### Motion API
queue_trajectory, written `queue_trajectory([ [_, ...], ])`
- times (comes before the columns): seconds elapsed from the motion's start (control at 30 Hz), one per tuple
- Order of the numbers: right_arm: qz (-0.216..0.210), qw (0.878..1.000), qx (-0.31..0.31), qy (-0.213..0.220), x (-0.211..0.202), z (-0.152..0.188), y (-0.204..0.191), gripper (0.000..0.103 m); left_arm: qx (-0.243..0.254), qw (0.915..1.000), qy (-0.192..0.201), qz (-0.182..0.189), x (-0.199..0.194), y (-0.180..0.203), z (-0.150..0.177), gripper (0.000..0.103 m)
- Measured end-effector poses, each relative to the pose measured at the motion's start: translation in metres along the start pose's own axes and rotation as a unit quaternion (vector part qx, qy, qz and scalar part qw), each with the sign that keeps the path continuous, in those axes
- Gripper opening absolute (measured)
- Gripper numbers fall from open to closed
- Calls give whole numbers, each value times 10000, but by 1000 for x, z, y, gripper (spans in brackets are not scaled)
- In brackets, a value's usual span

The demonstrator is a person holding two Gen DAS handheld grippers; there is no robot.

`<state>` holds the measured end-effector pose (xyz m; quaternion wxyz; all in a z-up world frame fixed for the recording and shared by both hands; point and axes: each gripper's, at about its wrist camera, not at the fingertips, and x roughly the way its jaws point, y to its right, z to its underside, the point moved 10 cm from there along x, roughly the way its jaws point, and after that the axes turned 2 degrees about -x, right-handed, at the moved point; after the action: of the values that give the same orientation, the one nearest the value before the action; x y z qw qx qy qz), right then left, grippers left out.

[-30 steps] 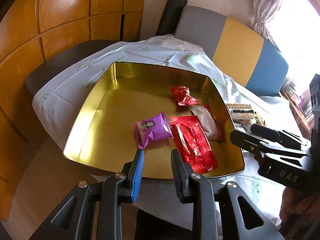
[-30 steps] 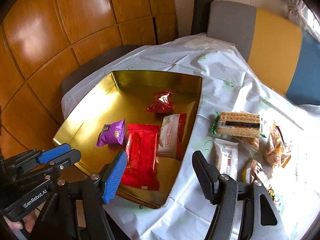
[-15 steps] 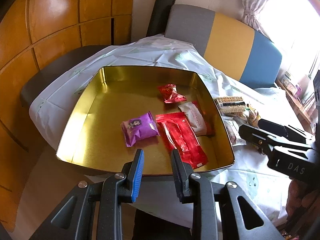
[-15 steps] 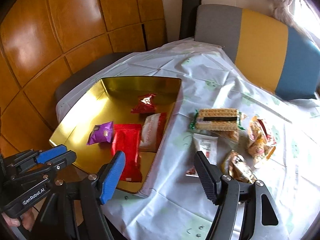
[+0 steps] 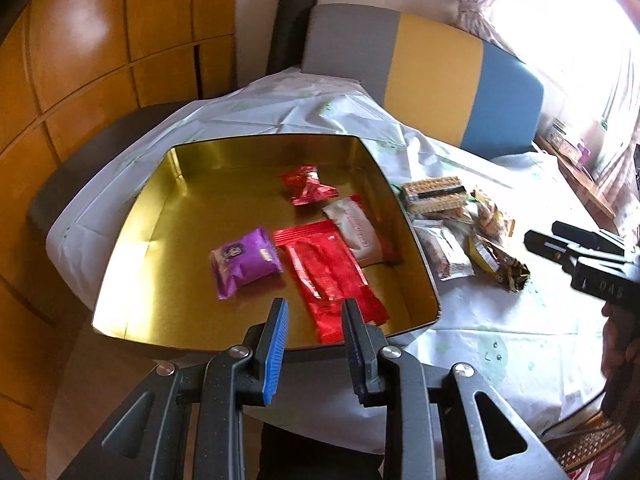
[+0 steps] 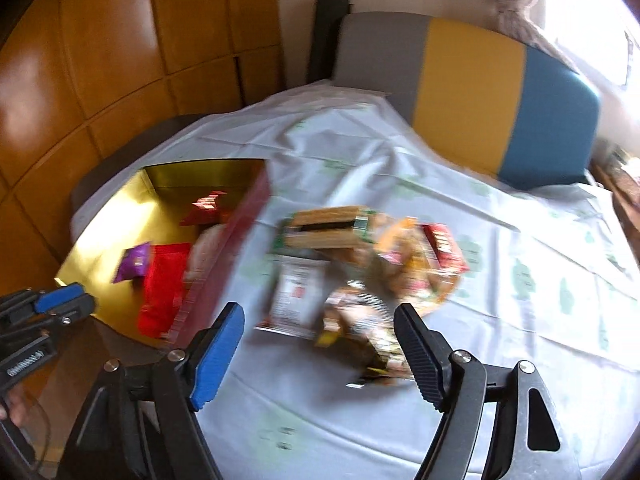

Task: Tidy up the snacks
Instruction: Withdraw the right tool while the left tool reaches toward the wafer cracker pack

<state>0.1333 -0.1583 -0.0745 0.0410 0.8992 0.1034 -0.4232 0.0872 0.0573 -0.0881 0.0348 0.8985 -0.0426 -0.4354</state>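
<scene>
Snack packets sit in two groups. Inside the shallow gold square metal tin [image 5: 132,248], centre of the left wrist view: a purple foil packet [image 5: 245,260], a long red flat wrapper [image 5: 330,276], a white-and-red sachet [image 5: 358,232] against the tin's right wall, and a small crinkled red packet [image 5: 306,189] further back. On the white patterned tablecloth [image 5: 500,332], just right of the tin, lies a loose pile: a wafer biscuit pack [image 5: 434,199], a white sachet [image 5: 444,254] and gold-brown wrappers [image 5: 498,262].

The left gripper [image 5: 314,322] is low centre, jaws narrowly parted, holding nothing. The right gripper [image 6: 318,326] is spread wide and empty, over the pile.

The right wrist view is motion-blurred; packet labels are unreadable, and pile items overlap.
</scene>
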Motion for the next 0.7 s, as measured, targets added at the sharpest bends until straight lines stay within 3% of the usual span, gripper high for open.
queue_trajectory([
  [0.33,955,9946,340,-223,-12,25,124,80,588,9974,-41,417,5,54,-12,28],
  [0.5,1097,9905,762,-322,-8,43,171,80,1305,9901,-37,514,14,89,-32,28],
  [0.63,899,9866,1260,-520,1,55,188,80,1828,9814,-197,561,36,112,-52,50],
  [0.7,768,9871,1326,-455,2,52,189,81,2087,9763,-232,527,50,122,-64,51],
])
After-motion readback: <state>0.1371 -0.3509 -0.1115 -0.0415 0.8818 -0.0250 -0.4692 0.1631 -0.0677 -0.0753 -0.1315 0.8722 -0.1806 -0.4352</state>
